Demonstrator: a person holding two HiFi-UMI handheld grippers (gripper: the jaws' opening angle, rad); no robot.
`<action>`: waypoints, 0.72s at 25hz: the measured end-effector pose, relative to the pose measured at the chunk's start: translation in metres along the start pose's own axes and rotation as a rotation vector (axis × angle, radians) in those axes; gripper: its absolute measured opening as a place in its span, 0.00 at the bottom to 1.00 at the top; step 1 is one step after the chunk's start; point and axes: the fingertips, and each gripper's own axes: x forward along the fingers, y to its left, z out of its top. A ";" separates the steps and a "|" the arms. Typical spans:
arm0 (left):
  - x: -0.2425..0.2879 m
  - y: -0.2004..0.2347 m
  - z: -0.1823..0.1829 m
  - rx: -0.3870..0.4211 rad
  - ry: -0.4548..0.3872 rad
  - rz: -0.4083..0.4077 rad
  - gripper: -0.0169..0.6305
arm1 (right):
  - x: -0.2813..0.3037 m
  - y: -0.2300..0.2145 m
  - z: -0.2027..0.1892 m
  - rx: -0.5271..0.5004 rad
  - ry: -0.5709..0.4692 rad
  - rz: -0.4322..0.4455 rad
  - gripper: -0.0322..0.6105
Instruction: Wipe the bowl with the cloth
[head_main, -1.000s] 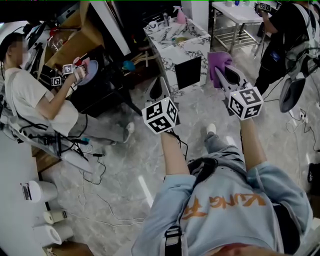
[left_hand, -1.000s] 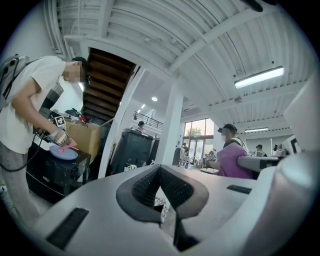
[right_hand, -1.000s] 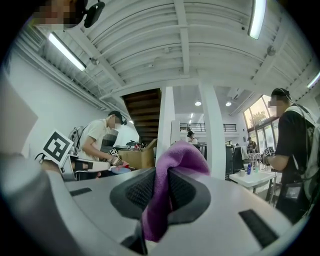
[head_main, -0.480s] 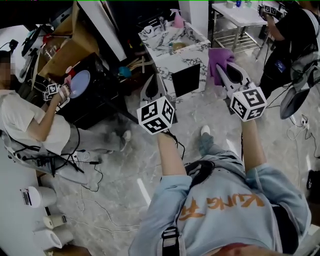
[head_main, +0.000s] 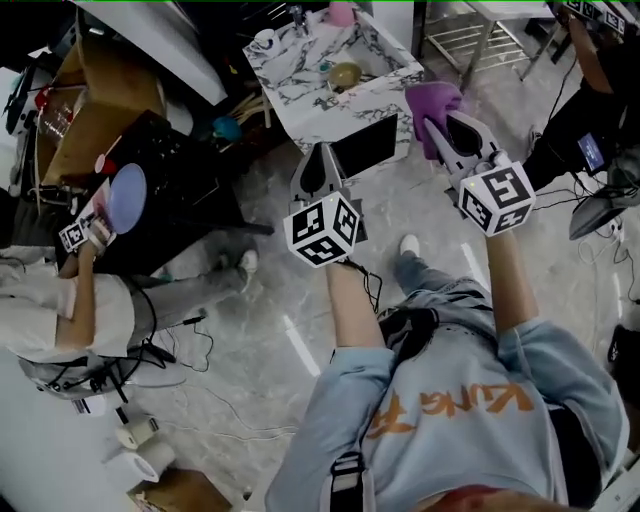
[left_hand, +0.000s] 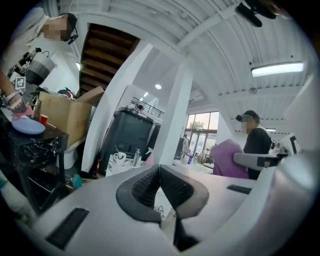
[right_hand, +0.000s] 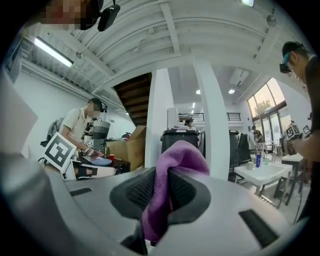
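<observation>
A small tan bowl (head_main: 346, 74) sits on the marble-patterned table (head_main: 322, 103) at the top middle of the head view. My right gripper (head_main: 432, 122) is shut on a purple cloth (head_main: 431, 100), held in the air just right of that table. In the right gripper view the cloth (right_hand: 178, 151) bulges up out of the closed jaws and hangs down between them. My left gripper (head_main: 322, 152) is shut with nothing in it and points at the table's front edge. The left gripper view shows its pads (left_hand: 148, 184) pressed together.
A white cup (head_main: 264, 38) and a pink item (head_main: 340, 12) share the marble table. At the left a seated person holds a blue plate (head_main: 126, 196) beside a black cabinet (head_main: 185, 150). Another person (head_main: 598, 70) stands at the right, near a metal table (head_main: 470, 34). Cables cross the floor.
Both grippers have travelled forward toward the marble table, which now lies closer under them. The purple cloth stayed in the right jaws. The seated person has slid lower left in the view.
</observation>
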 end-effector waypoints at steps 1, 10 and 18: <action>0.014 0.001 -0.002 0.005 0.015 0.005 0.06 | 0.012 -0.011 -0.005 0.012 0.010 0.000 0.17; 0.109 0.008 0.010 0.038 0.035 0.036 0.06 | 0.099 -0.076 -0.016 0.057 0.034 0.035 0.17; 0.149 0.028 0.009 0.040 0.048 0.070 0.06 | 0.135 -0.093 -0.035 0.071 0.071 0.059 0.17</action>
